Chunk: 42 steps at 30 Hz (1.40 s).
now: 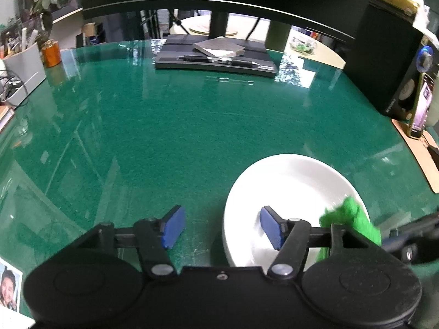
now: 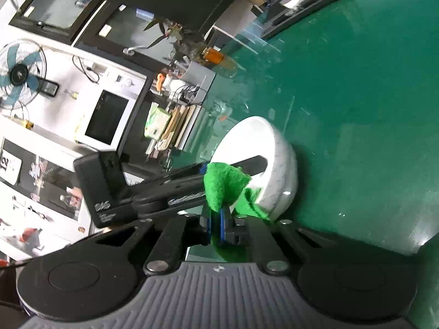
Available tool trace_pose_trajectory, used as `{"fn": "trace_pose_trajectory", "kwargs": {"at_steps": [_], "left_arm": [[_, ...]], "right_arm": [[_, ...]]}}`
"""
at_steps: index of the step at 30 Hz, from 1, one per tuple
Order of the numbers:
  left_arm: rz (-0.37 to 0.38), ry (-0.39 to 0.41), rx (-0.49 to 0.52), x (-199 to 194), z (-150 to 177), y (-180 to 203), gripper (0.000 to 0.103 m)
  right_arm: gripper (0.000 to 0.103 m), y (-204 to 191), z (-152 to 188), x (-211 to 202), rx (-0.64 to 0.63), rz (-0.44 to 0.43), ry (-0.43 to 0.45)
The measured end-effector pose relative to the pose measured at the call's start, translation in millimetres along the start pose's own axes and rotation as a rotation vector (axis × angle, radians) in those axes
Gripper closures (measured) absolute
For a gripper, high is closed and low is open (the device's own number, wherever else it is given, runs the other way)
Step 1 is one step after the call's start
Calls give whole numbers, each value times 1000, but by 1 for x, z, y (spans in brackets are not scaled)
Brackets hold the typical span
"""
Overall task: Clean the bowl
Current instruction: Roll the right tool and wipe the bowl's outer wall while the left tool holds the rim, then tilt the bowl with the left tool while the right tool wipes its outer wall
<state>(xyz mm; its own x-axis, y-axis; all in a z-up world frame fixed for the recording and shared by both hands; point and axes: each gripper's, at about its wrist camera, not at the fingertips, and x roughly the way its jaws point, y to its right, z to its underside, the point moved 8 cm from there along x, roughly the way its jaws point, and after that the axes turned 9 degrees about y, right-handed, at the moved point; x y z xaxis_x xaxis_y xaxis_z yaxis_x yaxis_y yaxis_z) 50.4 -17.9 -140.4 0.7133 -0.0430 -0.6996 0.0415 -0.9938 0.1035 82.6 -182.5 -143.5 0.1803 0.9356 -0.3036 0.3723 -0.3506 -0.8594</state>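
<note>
A white bowl (image 1: 290,192) stands on the green glass-topped table (image 1: 164,137), at the lower right of the left wrist view. My left gripper (image 1: 222,228) is open and straddles the bowl's near-left rim. Its right pad (image 1: 271,230) is inside the bowl and its left pad (image 1: 174,226) is outside, with bare table between that pad and the rim. In the right wrist view my right gripper (image 2: 216,224) is shut on a green cloth (image 2: 222,183). The cloth hangs over the rim of the bowl (image 2: 279,161), and the same cloth (image 1: 348,216) shows at the bowl's right edge.
A monitor base (image 1: 216,57) with a pen and a notepad sits at the back of the table. An orange can (image 1: 50,53) and a grey box (image 1: 24,68) stand at the left. A black speaker (image 1: 384,63) and a phone (image 1: 422,104) are at the right.
</note>
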Motion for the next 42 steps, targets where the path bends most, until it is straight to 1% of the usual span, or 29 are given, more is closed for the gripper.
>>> {"fn": "trace_pose_trajectory", "kwargs": {"at_steps": [1, 2, 5, 6, 7, 9, 12, 14, 15, 17, 20, 22, 24, 26, 27, 28, 29, 32, 34, 35, 37, 40, 42], "left_arm": [[-2, -2, -5, -1, 1, -1, 42], [-8, -10, -14, -3, 2, -1, 42], [-6, -59, -28, -12, 10, 5, 46], [1, -71, -26, -14, 10, 7, 49], [21, -91, -12, -16, 11, 13, 58], [46, -72, -9, -18, 2, 19, 58], [37, -59, -30, -10, -9, 17, 59], [60, -94, -29, 1, -12, 17, 82], [85, -107, -47, 3, -12, 18, 82], [114, -134, -122, 6, -13, 15, 84], [150, -145, -197, 7, -10, 8, 86], [158, -145, -231, 8, -8, 5, 86], [159, -142, -245, 9, -6, 5, 86], [157, -141, -248, 10, -7, 6, 86], [157, -141, -249, 10, -7, 6, 86], [158, -141, -249, 10, -7, 6, 86], [158, -141, -249, 9, -7, 6, 87], [159, -141, -250, 9, -6, 6, 88], [159, -142, -251, 9, -6, 6, 88], [159, -142, -251, 9, -6, 6, 88], [160, -142, -252, 8, -5, 6, 88], [161, -142, -253, 8, -5, 6, 88], [160, -141, -253, 8, -5, 6, 88]], "right_arm": [[101, 3, -11, -3, -31, 36, 39], [101, 6, -19, -4, -39, 57, 59], [101, 11, -37, -4, -66, 90, 96], [101, 12, -39, -4, -74, 94, 99], [100, 13, -42, -1, -78, 95, 96], [98, 13, -42, 0, -73, 97, 91], [97, 13, -40, -1, -78, 98, 89], [97, 13, -40, -1, -77, 97, 84], [97, 13, -39, -1, -76, 97, 82], [97, 13, -41, -2, -80, 103, 85], [96, 14, -41, -4, -63, 114, 86], [93, 9, -33, -6, -69, 116, 66], [92, 1, -22, -8, -77, 112, 36], [92, -8, -4, -5, -75, 91, -19], [93, -10, -1, -4, -88, 90, -21], [96, -11, 1, -2, -102, 90, -20], [97, -10, -2, -2, -108, 93, -10], [99, 0, -20, -4, -97, 120, 56], [99, 4, -28, -6, -92, 133, 84], [96, 4, -28, -6, -83, 139, 88], [93, -1, -20, -7, -64, 133, 71], [94, -9, 4, -7, -17, 86, 17], [95, -9, 3, -7, -13, 88, 25]]}}
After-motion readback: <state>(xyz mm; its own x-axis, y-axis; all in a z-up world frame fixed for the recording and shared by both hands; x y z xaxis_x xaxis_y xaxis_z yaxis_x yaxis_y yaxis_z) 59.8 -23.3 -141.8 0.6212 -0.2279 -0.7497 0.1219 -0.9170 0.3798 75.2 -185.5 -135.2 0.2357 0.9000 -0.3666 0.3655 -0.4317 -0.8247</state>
